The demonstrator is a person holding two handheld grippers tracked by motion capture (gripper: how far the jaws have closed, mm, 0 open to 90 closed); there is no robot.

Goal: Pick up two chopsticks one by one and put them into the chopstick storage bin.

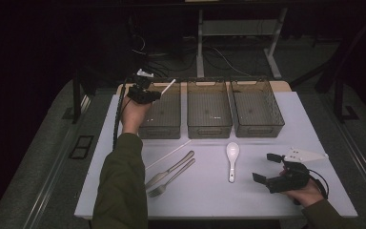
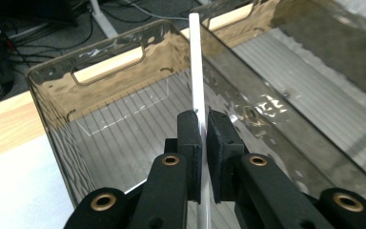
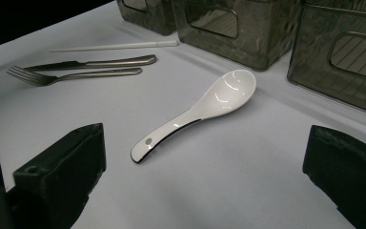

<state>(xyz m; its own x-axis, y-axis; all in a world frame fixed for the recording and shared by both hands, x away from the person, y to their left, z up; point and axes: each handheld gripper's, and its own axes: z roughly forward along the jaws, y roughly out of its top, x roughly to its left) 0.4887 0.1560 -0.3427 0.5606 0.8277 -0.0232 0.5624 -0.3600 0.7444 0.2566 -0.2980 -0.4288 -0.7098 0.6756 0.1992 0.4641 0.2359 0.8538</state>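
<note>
My left gripper (image 1: 151,93) is raised over the left one of three smoky clear bins (image 1: 164,130) and is shut on a thin white chopstick (image 1: 168,86). In the left gripper view the chopstick (image 2: 196,62) rises from between the closed pads, over the bin's ribbed floor and its far wall (image 2: 109,62). My right gripper (image 1: 265,167) rests low at the table's front right, open, with nothing between its fingers. A white ceramic spoon (image 1: 232,160) lies just left of it. In the right gripper view the spoon (image 3: 205,107) lies ahead of the wide-apart jaws.
A second white chopstick (image 1: 169,153), a knife (image 1: 171,168) and a fork (image 1: 169,181) lie front left of the spoon on the white table. The middle bin (image 1: 208,130) and right bin (image 1: 257,130) stand in a row at the back.
</note>
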